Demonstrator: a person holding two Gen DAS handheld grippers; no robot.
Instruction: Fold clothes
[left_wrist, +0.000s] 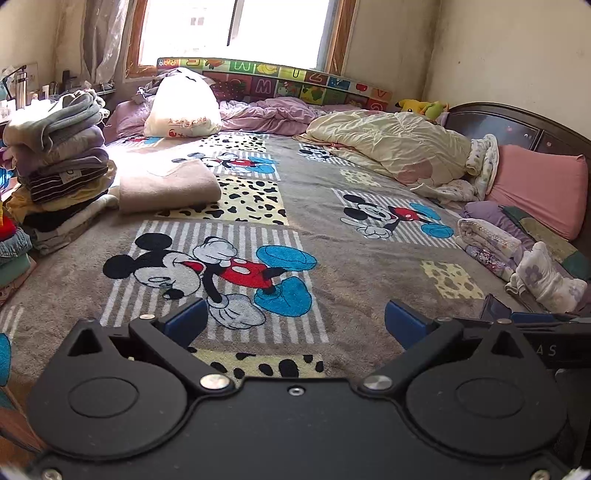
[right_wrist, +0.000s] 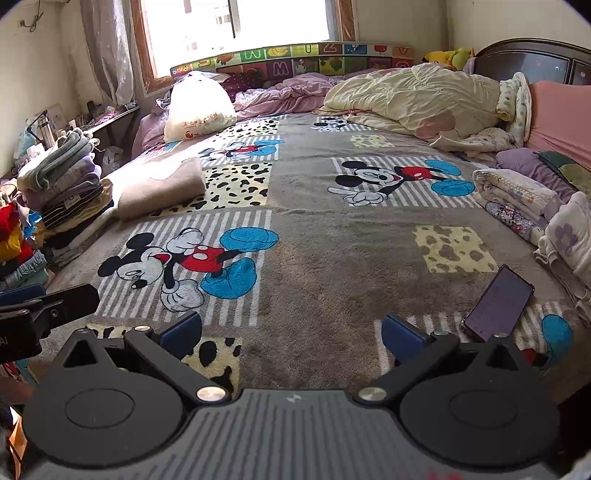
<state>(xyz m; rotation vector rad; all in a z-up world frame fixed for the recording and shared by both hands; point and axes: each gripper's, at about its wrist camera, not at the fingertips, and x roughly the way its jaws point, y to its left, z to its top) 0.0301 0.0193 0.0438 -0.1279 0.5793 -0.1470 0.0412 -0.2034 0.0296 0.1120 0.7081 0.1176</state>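
Both my left gripper (left_wrist: 293, 325) and right gripper (right_wrist: 291, 330) have fingers spread wide, empty, over the bed blanket (left_wrist: 351, 258); the playmat (left_wrist: 266, 86), upper centre, shows "W".

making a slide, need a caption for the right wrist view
Open right tongs hover over a cartoon-mouse blanket, phone beside them.

both grippers were black – left gripper (left_wrist: 293, 319) smooth-bodied, right gripper (right_wrist: 291, 330) grey-ribbed – with blue finger pads (left_wrist: 184, 320), silver pivot screws and round housings.
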